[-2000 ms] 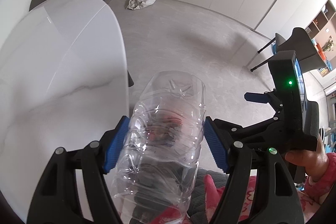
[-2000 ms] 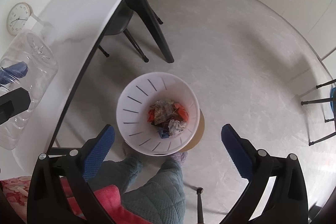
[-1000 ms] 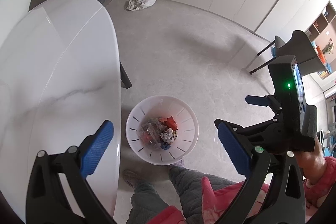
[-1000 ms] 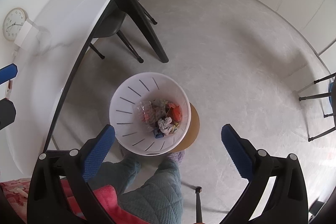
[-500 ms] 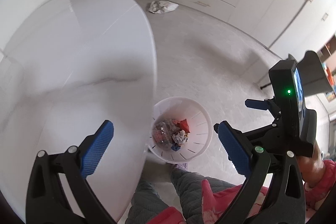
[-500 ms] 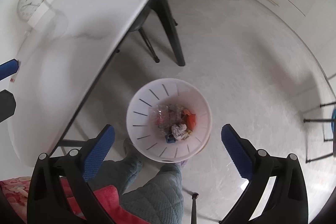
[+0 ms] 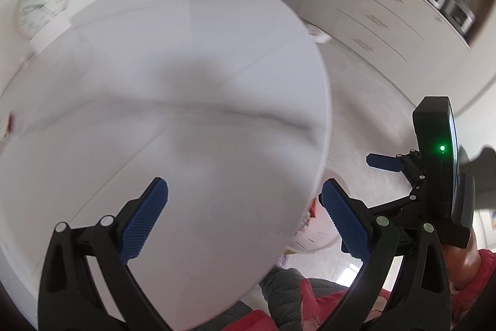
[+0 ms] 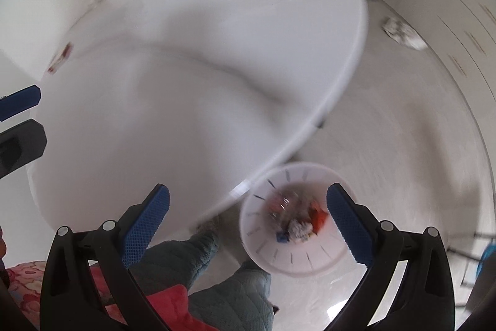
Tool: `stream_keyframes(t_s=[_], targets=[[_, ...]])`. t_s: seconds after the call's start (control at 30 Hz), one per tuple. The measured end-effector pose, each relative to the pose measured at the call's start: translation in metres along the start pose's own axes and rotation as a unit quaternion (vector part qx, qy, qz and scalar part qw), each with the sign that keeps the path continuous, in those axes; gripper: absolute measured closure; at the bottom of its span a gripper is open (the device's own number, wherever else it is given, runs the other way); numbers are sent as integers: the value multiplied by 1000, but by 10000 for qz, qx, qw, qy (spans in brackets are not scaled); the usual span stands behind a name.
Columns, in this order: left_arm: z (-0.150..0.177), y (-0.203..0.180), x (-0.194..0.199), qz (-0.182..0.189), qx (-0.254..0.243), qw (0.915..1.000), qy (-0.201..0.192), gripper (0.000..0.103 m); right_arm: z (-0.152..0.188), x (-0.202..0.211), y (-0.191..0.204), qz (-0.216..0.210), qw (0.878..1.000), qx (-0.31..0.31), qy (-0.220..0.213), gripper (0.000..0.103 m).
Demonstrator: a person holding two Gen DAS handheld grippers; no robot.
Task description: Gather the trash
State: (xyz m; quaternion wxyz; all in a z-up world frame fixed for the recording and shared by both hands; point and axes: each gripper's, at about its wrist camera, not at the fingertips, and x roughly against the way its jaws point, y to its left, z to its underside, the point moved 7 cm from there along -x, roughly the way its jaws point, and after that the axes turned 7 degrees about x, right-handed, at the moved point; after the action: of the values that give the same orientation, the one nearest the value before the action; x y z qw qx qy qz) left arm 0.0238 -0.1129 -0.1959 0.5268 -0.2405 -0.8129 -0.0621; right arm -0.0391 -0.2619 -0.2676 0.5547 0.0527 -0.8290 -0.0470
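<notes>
Both claws, left gripper [image 7: 245, 208] and right gripper [image 8: 248, 207], gape empty; bin [image 8: 263, 253] below holds trash, crumpled paper [image 8: 403, 33] far ahead remains.

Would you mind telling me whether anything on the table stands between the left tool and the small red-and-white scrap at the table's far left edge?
Nothing visible does. The left tool is open and empty above the white table, and the tabletop between it and the scrap looks bare, though the picture is blurred. The bin sits on the floor beside the table.
</notes>
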Motion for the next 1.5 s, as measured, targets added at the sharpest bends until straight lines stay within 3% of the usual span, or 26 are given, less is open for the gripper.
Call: stream_keyframes(t_s=[0.3,0.7,0.83,0.93,1.1,1.3,1.4,1.5], targets=[[-4,47,12,-407,663,9968,-186,8,-39,-7,49,-287,9968,740,-108,3],[-15,59,29,-434,672,9960,-389,8,-56,11,56,-149,9974,689,-119,3],[-37,68,60,-798,579,9914,-857,8,-78,35,55,16,9981,586,-211,3],[-57,78,97,-908,734,9847,-1291,8,-103,59,59,-18,9982,490,-358,3],[-89,107,171,-1217,1129,9650,-2031,8,-154,120,77,-50,9925,598,-1066,3],[-111,137,251,-1756,1443,9356,-2703,8,-211,217,113,-170,9708,820,-2246,3],[-111,151,284,-2098,1607,9173,-2978,8,-221,250,126,-28,9604,921,-2629,2],[-106,155,298,-2223,1687,9113,-3028,8,-224,271,138,33,9523,1011,-2880,2]])
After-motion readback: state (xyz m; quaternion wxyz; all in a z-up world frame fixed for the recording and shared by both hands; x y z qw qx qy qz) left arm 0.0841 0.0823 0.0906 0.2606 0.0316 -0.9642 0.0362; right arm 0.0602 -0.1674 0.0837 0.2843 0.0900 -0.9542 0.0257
